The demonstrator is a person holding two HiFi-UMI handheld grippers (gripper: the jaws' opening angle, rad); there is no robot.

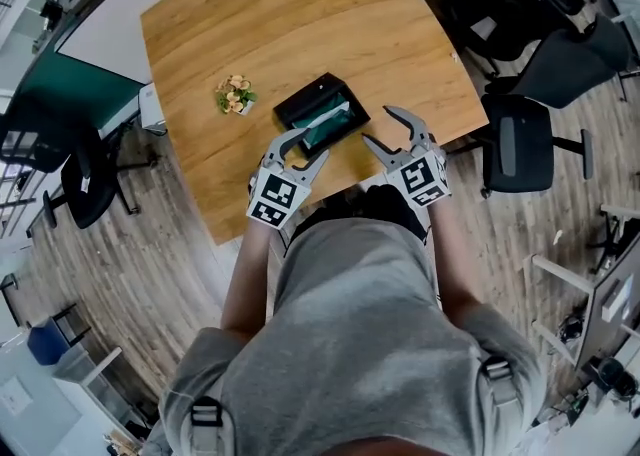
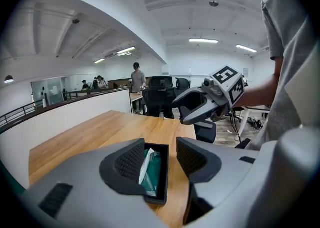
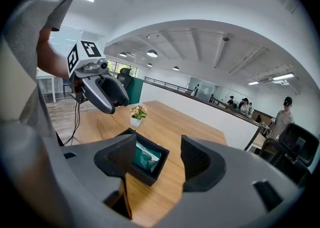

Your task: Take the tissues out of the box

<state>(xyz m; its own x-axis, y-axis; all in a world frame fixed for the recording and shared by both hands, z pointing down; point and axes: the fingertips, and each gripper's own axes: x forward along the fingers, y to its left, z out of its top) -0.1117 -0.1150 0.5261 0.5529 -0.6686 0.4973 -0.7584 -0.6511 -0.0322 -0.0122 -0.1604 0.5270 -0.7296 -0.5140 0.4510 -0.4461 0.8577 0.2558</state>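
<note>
A black open box point(image 1: 318, 114) lies on the wooden table point(image 1: 300, 24) near its front edge, holding a green tissue pack point(image 1: 327, 125) with a white tissue sticking up point(image 2: 145, 163). My left gripper point(image 1: 297, 147) hovers open just in front of the box's near left corner, jaws empty. My right gripper point(image 1: 395, 133) is open too, to the right of the box, apart from it. The box shows between the left jaws point(image 2: 159, 174) and between the right jaws point(image 3: 145, 162), with the green pack point(image 3: 146, 158) inside.
A small potted flower point(image 1: 236, 95) stands on the table left of the box, seen too in the right gripper view as a plant point(image 3: 136, 114). Office chairs point(image 1: 520, 139) stand to the right of the table. A low white wall point(image 2: 75, 117) runs behind the table.
</note>
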